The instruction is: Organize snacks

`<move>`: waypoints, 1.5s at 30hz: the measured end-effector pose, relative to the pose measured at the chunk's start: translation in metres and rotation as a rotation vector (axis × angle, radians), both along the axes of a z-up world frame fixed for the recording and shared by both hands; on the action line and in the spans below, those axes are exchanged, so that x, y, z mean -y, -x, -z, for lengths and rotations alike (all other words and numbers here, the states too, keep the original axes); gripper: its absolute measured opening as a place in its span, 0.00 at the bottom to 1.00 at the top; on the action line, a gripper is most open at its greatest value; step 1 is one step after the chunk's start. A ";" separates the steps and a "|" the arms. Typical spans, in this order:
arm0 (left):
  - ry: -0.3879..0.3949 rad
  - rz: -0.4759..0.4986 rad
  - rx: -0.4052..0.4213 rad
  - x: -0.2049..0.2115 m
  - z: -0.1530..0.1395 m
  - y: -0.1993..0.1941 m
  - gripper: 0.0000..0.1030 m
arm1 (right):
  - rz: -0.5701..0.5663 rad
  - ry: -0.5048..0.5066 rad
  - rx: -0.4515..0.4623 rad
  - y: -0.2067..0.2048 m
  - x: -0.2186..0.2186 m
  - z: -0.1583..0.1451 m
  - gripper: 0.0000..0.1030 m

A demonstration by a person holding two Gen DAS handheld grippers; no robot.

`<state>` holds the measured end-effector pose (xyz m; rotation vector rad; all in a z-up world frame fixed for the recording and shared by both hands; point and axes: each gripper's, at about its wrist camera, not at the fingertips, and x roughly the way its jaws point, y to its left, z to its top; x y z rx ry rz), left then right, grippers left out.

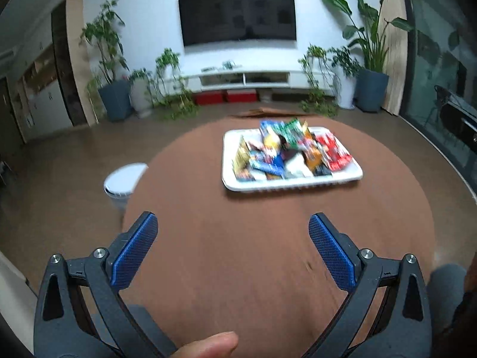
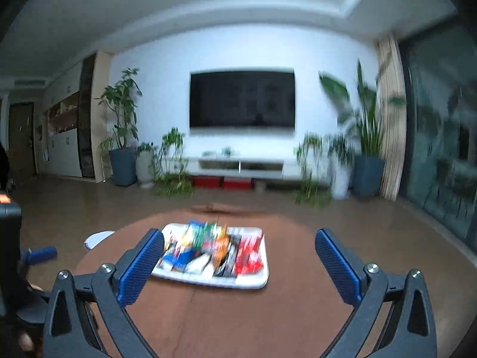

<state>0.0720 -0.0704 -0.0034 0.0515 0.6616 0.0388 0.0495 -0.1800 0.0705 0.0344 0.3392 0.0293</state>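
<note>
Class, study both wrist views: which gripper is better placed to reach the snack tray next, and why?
Probably the right gripper: the white tray of snacks sits framed between its open fingers. For the left gripper, also open, the tray lies further ahead and off right.

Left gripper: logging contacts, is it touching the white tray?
Apart. In the left wrist view, bare brown table lies between the open left gripper and the white tray.

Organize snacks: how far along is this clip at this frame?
Looks nearly finished: the snack packets sit gathered in the white tray on the round table. Left gripper and right gripper are open, empty. No loose packets are visible on the table.
</note>
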 end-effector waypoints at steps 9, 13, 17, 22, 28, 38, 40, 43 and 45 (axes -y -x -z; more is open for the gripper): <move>0.035 0.008 -0.061 0.002 0.012 0.011 1.00 | 0.056 0.037 -0.087 0.019 -0.001 0.040 1.00; 0.059 0.002 -0.093 -0.004 0.015 0.004 1.00 | 0.082 0.039 -0.137 0.017 0.001 0.053 1.00; 0.064 -0.012 -0.109 -0.009 0.019 -0.006 1.00 | 0.089 0.043 -0.170 0.017 -0.001 0.060 1.00; 0.064 -0.015 -0.122 -0.011 0.024 -0.010 1.00 | 0.079 0.051 -0.188 0.018 -0.004 0.065 1.00; 0.068 -0.004 -0.132 -0.010 0.027 -0.012 1.00 | 0.072 0.046 -0.208 0.016 -0.004 0.067 1.00; 0.066 -0.002 -0.138 -0.010 0.028 -0.013 1.00 | 0.076 0.042 -0.223 0.015 -0.002 0.070 1.00; 0.065 -0.001 -0.138 -0.009 0.028 -0.014 1.00 | 0.077 0.043 -0.226 0.015 -0.002 0.070 1.00; 0.065 -0.002 -0.138 -0.009 0.028 -0.014 1.00 | 0.078 0.040 -0.231 0.014 -0.001 0.070 1.00; 0.067 0.000 -0.139 -0.009 0.028 -0.014 1.00 | 0.078 0.039 -0.234 0.012 0.000 0.069 1.00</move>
